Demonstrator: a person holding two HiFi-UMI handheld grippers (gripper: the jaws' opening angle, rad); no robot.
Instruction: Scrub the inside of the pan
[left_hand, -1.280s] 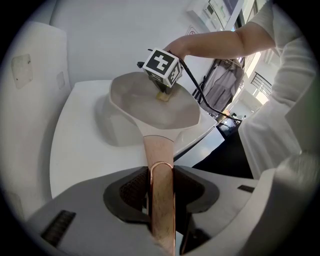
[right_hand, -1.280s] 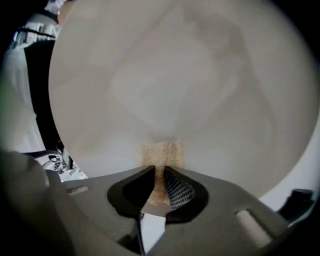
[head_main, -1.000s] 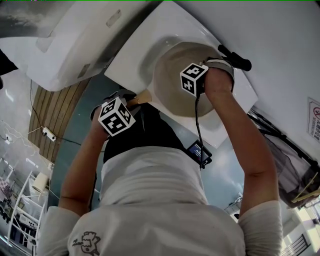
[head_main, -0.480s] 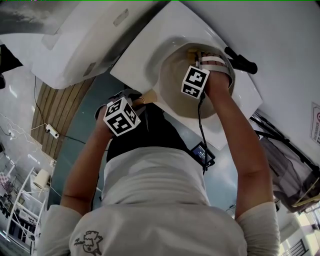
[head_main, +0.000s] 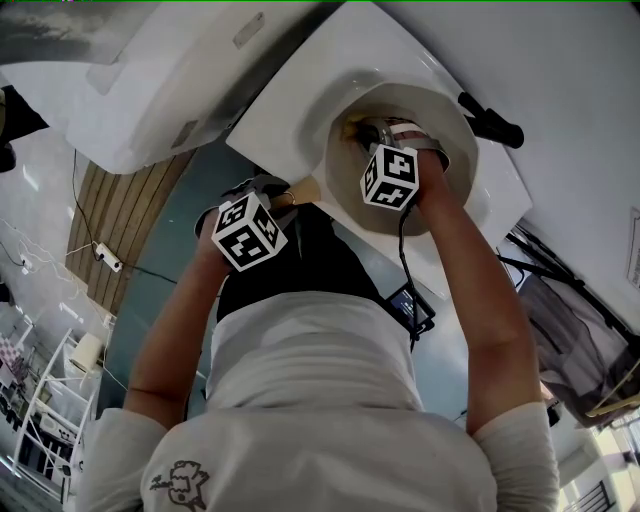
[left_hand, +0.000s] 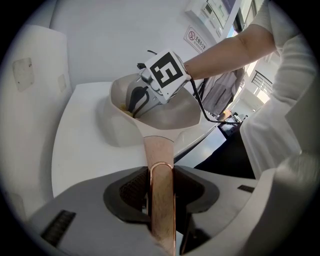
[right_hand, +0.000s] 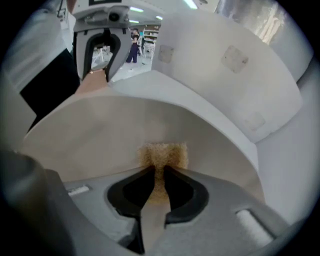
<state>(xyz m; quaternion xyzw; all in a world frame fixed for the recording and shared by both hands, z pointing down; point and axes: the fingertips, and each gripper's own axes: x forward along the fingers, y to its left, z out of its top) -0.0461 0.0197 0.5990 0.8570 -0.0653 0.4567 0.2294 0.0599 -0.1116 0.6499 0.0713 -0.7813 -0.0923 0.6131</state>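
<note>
Pan steadied by its handle, sponge inside.
I read my left gripper (left_hand: 160, 192) clamped on the copper-edged handle (left_hand: 159, 150). Beyond it the pan (head_main: 450, 120) sits on the white counter (head_main: 290, 110). Inside the pan, my right gripper (right_hand: 159, 175) pinches a tan sponge (right_hand: 162, 154) against the inner wall.

The head view looks steeply down from above. Both gripper views sit close, facing the shared pan (head_main: 345, 175) from opposite sides.
</note>
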